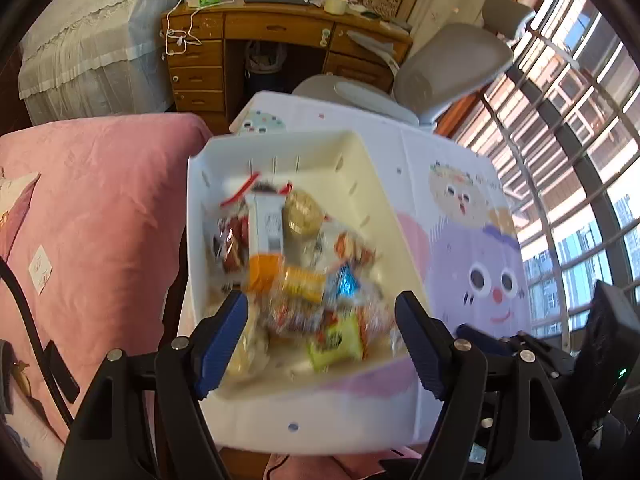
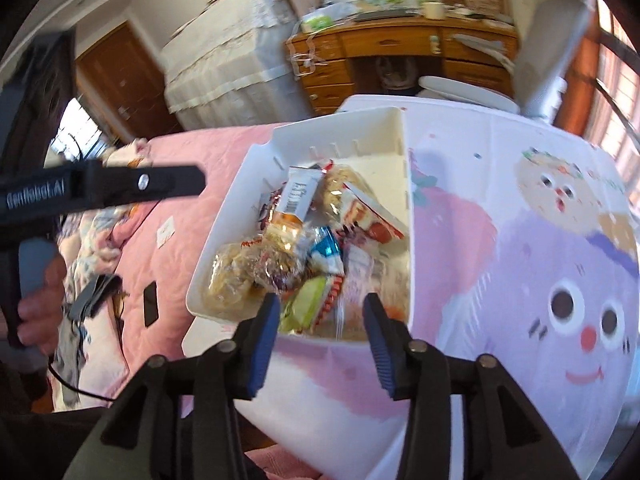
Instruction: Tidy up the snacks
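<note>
Left gripper (image 1: 320, 344): blue-padded fingers (image 1: 222, 344) parted, nothing between them, poised over the near end of the white bin (image 1: 316, 142). Right gripper (image 2: 320, 340): fingers (image 2: 262, 346) likewise parted and empty, above the bin's near rim. The snack packets (image 1: 296, 264) lie heaped inside the bin, which rests on a cartoon-printed folding desk (image 1: 460, 208) beside a pink-quilted bed (image 1: 100, 200). No packet remains visible on the desk, so the sorting appears near complete. To proceed well, each gripper would best descend onto one packet only, such as the green packet (image 2: 304, 308) nearest the rim, closing across its narrow side. The right wrist view alone shows the hand (image 2: 40, 300) holding the left gripper's handle, and a brown door (image 2: 120, 76); the left wrist view alone shows the barred window (image 1: 568, 128).
</note>
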### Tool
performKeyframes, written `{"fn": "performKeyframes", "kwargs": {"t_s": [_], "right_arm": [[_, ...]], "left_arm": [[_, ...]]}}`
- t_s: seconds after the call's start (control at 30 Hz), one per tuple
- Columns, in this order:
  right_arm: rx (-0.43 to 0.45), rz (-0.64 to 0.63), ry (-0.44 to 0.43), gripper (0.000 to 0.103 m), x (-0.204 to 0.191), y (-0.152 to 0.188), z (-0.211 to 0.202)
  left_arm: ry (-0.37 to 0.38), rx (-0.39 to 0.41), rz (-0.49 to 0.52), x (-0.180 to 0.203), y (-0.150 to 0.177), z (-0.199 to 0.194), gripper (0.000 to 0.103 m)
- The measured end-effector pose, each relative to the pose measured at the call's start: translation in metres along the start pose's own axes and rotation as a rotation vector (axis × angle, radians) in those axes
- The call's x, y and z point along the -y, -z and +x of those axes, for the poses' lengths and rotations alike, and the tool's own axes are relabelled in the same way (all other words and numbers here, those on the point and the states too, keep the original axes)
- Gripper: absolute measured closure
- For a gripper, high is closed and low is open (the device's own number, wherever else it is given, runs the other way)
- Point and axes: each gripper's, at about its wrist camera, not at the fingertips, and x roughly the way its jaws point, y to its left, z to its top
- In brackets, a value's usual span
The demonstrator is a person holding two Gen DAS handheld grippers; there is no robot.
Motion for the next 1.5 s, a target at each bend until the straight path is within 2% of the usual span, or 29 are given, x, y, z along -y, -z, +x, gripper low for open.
{"fn": "performKeyframes", "kwargs": {"t_s": [0.13, 0.23, 0.4, 0.47, 0.57, 0.67, 0.77, 0.9, 1.0, 1.07, 1.2, 1.3, 1.4, 1.5], "right_arm": [[0.009, 0.089, 0.05, 0.046, 0.001, 0.029, -0.016], [0.003, 0.173, 0.1, 0.036, 0.006, 0.055, -0.029], [0.001, 0.26, 0.215, 0.021, 0.015, 0.087, -0.057], [-0.006, 0.28, 0.272, 0.019, 0.019, 0.095, -0.073], [-0.005, 0.29, 0.312, 0.016, 0.022, 0.099, -0.097], [-0.004, 0.302, 0.317, 0.015, 0.022, 0.097, -0.118], [-0.019, 0.315, 0.298, 0.014, 0.019, 0.091, -0.141], [-0.062, 0.305, 0.292, 0.013, 0.011, 0.09, -0.157], [-0.077, 0.309, 0.251, 0.012, 0.004, 0.093, -0.17], [-0.064, 0.276, 0.258, 0.011, -0.004, 0.094, -0.181], [-0.028, 0.234, 0.274, 0.009, -0.011, 0.096, -0.193], [0.012, 0.255, 0.287, 0.007, -0.008, 0.097, -0.202], [0.022, 0.274, 0.312, 0.001, -0.007, 0.099, -0.205], [0.035, 0.277, 0.331, 0.0, -0.006, 0.1, -0.206]], "left_arm": [[0.033, -0.035, 0.0, -0.001, 0.029, -0.002, 0.028], [0.046, -0.039, 0.014, 0.005, 0.049, -0.005, 0.028], [0.035, -0.009, 0.057, 0.014, 0.074, -0.016, 0.028], [0.039, 0.004, 0.054, 0.018, 0.081, -0.026, 0.028], [0.019, 0.034, 0.063, 0.028, 0.086, -0.044, 0.028], [0.023, 0.043, 0.06, 0.042, 0.087, -0.062, 0.027], [0.043, 0.069, 0.057, 0.061, 0.089, -0.083, 0.021], [0.013, 0.11, 0.111, 0.089, 0.095, -0.107, 0.011], [-0.016, 0.115, 0.124, 0.104, 0.102, -0.119, 0.006], [-0.06, 0.103, 0.138, 0.114, 0.111, -0.123, 0.006], [-0.092, 0.085, 0.132, 0.12, 0.121, -0.128, 0.006], [-0.13, 0.116, 0.117, 0.119, 0.125, -0.135, 0.001], [-0.171, 0.14, 0.113, 0.12, 0.129, -0.138, 0.001], [-0.191, 0.156, 0.106, 0.12, 0.133, -0.14, 0.001]]}}
